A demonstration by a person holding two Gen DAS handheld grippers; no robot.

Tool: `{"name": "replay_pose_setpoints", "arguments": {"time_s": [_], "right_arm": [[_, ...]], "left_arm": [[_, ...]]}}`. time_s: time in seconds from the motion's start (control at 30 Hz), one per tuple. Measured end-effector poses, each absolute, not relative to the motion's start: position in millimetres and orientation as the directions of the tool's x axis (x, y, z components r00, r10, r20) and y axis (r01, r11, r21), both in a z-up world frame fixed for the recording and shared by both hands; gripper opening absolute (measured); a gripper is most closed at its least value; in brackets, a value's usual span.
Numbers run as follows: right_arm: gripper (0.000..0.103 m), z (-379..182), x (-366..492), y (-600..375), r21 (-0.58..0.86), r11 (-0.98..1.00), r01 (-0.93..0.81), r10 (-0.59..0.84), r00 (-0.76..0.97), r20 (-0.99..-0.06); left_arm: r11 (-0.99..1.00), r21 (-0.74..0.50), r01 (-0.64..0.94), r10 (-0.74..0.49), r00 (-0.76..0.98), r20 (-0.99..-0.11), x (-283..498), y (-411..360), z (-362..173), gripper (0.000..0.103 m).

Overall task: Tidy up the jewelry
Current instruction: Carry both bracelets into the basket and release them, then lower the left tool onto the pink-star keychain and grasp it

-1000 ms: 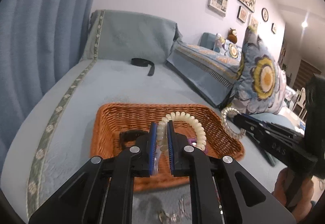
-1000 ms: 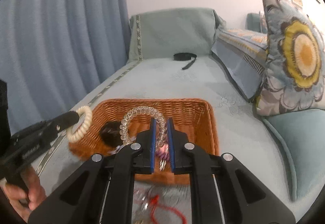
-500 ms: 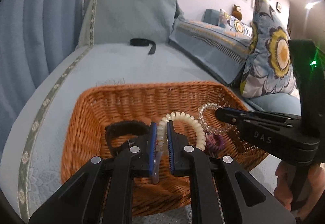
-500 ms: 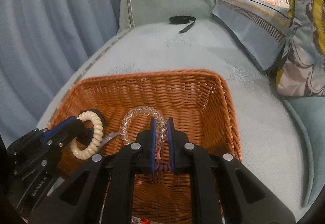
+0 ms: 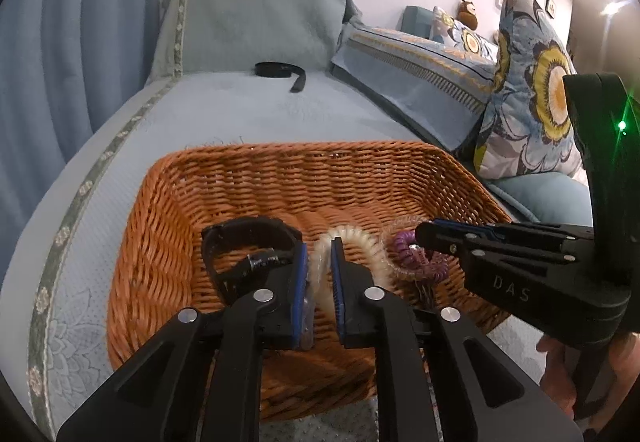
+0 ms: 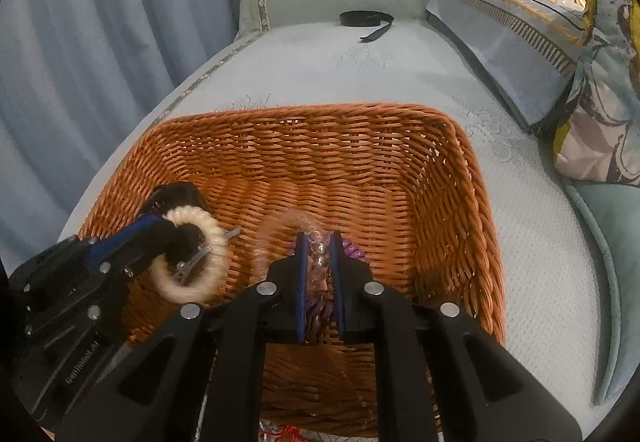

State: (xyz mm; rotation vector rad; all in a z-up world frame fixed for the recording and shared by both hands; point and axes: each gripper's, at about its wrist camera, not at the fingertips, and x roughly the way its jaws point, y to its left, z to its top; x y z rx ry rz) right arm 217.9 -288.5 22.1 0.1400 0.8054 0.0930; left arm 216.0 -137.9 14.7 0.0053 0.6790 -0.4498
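Caught the drop-off step, by the look of it. Parked both tools low inside the wicker basket (image 5: pixel 300 147), on the blue-covered sofa.

Had just been spreading the jaws of the left gripper (image 5: pixel 320 246), only a little way, with the cream coil bracelet (image 5: pixel 374 256) between the pads, blurred and seemingly loose rather than pinched. Same story with the right gripper (image 6: pixel 319 242): had just been parting its jaws too, to a narrow gap, with the clear coil bracelet (image 6: pixel 280 222) threaded between them, smeared and apparently slipping free above the purple coil (image 6: pixel 354 252) on the basket floor. Could not vouch for a full release on either side.

Spotted a black watch-like band (image 5: pixel 248 238) lying on the weave just left of the cream coil.

Judged the placing nearly done, with both coils over the basket floor and well within the walls. Needed next, most likely: a wider opening on each side to avoid snagging on the blue pads, then a straight lift back and up, clear of the rim, without dragging a loop out. Risked hooking a springy coil on a fingertip.
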Motion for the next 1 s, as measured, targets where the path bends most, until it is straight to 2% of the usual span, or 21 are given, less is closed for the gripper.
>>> {"name": "replay_pose_setpoints", "arguments": {"time_s": [0.03,0.17,0.23,0.47,0.57,0.77,1.0], "right_arm": [[0.019,23.8,216.3,-289.9,0.162,0.986,-0.028,0.136,0.694,-0.707],[0.021,38.6,194.0,-299.1,0.186,0.982,-0.034,0.151,0.735,-0.661],[0.021,47.2,175.4,-301.8,0.18,0.983,-0.039,0.146,0.761,-0.633],[0.021,54.3,95.1,-299.0,0.129,0.989,-0.074,0.134,0.824,-0.55],[0.021,45.4,69.7,-296.3,0.103,0.992,-0.07,0.115,0.838,-0.533],[0.021,12.5,39.6,-307.9,0.167,0.985,-0.041,0.125,0.839,-0.53],[0.022,-4.8,30.1,-313.0,0.175,0.984,-0.018,0.111,0.836,-0.537]], "left_arm": [[0.903,-0.147,0.403,-0.405,0.688,-0.602,214.0,-135.8,16.3,0.027],[0.888,-0.184,0.422,-0.451,0.719,-0.529,191.3,-120.3,37.1,0.029],[0.883,-0.193,0.428,-0.464,0.732,-0.499,178.7,-113.0,46.7,0.042],[0.879,-0.208,0.429,-0.476,0.773,-0.42,110.0,-76.7,66.6,0.042],[0.876,-0.224,0.426,-0.482,0.765,-0.427,85.4,-63.5,60.2,0.043],[0.879,-0.245,0.409,-0.476,0.73,-0.491,53.0,-49.1,26.3,0.043],[0.858,-0.292,0.423,-0.512,0.661,-0.549,46.3,-53.0,-4.1,0.043]]}}
